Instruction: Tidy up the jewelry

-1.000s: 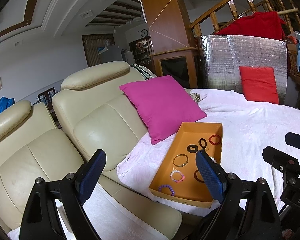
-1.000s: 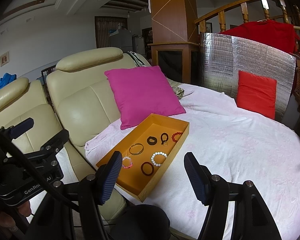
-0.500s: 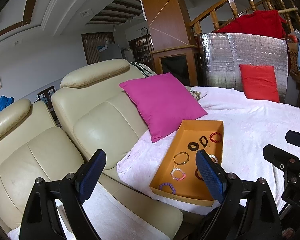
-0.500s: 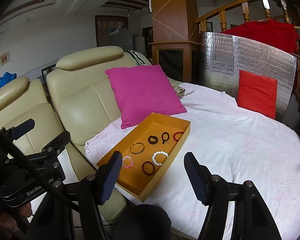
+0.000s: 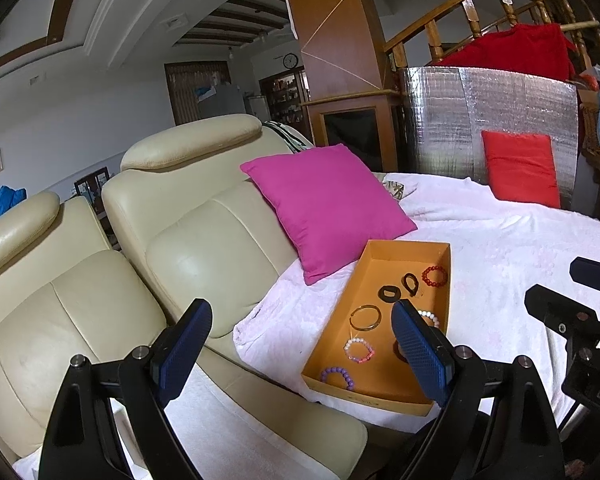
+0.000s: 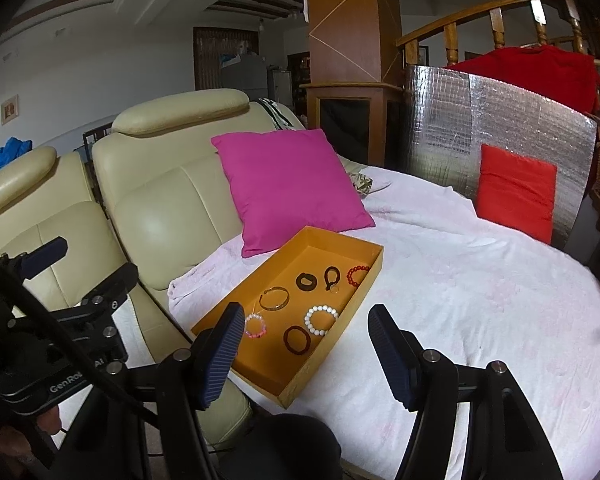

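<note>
An orange tray [image 5: 446,280] [image 6: 352,312] lies on the white-covered table. In it are several bracelets: a red bead one [image 5: 434,276] [image 6: 357,274], a white bead one [image 6: 321,319], a pink bead one [image 5: 359,350] [image 6: 255,325], a purple bead one [image 5: 338,377], a gold bangle [image 5: 365,317] [image 6: 274,298], a dark brown ring [image 6: 296,339] and two black pieces [image 6: 306,282]. My left gripper [image 5: 300,354] is open and empty, short of the tray's near left. My right gripper [image 6: 306,354] is open and empty, above the tray's near end.
A magenta cushion [image 6: 290,184] leans by the tray's far end. A red cushion [image 6: 516,192] rests against a silver foil panel [image 6: 480,120]. Cream leather seats [image 5: 180,240] stand left of the table. The white cloth [image 6: 480,288] spreads right of the tray.
Both grippers have drifted slightly nearer the tray; the tray sits a little closer and lower in both views. Both stay open and empty.
</note>
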Available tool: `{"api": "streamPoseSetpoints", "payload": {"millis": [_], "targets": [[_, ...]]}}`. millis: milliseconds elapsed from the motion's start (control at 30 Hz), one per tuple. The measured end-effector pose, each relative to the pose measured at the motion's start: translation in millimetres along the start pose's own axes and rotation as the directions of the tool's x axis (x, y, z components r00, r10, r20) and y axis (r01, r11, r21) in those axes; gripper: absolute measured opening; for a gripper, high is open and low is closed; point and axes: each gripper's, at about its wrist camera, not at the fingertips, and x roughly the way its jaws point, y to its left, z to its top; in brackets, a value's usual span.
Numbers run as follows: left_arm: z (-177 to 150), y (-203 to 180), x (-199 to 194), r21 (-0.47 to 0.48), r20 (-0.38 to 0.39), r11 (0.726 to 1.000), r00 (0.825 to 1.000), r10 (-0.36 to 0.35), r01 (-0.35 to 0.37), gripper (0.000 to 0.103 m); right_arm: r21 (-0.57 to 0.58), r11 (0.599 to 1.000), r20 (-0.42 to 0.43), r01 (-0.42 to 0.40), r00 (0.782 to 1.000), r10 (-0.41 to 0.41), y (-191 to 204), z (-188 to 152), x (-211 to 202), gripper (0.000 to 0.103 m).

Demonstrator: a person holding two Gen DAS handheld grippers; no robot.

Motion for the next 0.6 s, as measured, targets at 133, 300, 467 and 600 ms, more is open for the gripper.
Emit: {"api": "streamPoseSetpoints", "payload": {"millis": [133,300,467,600], "targets": [[1.9,4.4,4.7,-0.013,-0.002,1.000,1.000,0.003,-0.003,0.091,-0.011,1.000,0.009,0.004,1.000,-0.004,1.8,7.6,4.8,0.068],[3.8,7.7,15.4,-0.021,-0.015,1.000,1.000,0.001,-0.001,0.091,-0.031,1.000,0.014,0.003,1.000,-0.002,4.6,14.9,16.1,0.068],[3.3,9.4,31.9,-0.026,-0.035,1.000,0.999,0.013,-0.014,0.091,-0.035,0.999,-0.008,-0.011,1.000,0.011,7.1,17.1,41.2,0.068],[2.6,7.5,52.6,-0.020,-0.061,1.000,0.998,0.021,-0.022,0.091,-0.032,0.999,-0.031,-0.023,0.999,0.022,6.3,16.2,70.0,0.068]]}}
